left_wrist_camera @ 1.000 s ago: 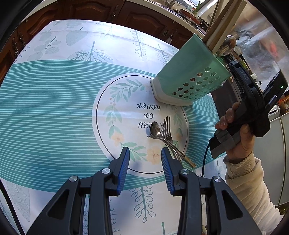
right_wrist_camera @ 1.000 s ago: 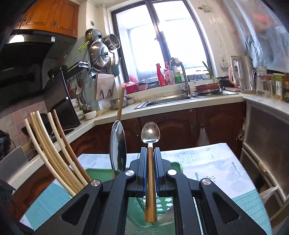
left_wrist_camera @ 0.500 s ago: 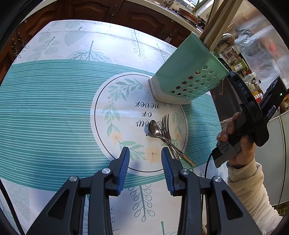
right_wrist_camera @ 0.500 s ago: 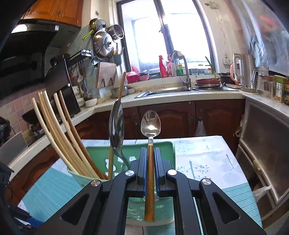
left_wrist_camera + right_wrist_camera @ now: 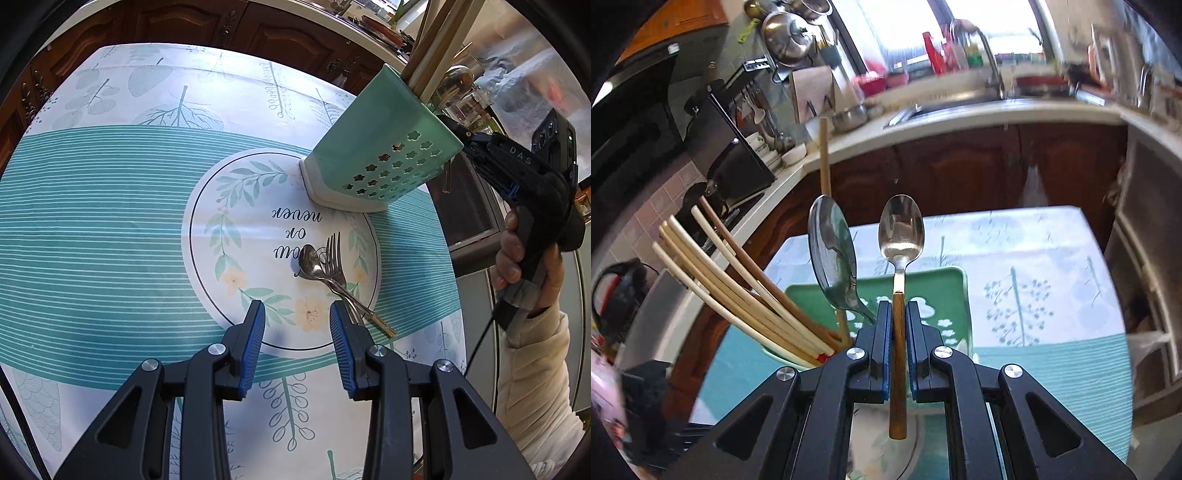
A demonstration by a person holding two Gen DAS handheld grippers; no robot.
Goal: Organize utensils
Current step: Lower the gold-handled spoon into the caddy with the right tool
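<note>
1. My right gripper (image 5: pixel 897 314) was clamped on a wood-handled spoon (image 5: pixel 900 236), bowl up, handle hanging below the jaws.
2. It sat just above the green caddy (image 5: pixel 945 291), which already held chopsticks (image 5: pixel 738 291) and a big spoon (image 5: pixel 831 254).
3. I judged the step as dropping this spoon into the caddy, handle first.
4. Next move, by my reckoning: line the handle up over the open mouth, lower, then release.
5. My left gripper (image 5: pixel 297 332) stood partly open and empty, hovering over the tablecloth (image 5: pixel 92 221).
6. Just ahead of it a spoon (image 5: pixel 312 264) and fork (image 5: pixel 336 258) lay crossed, touching, still to be stowed.
</note>
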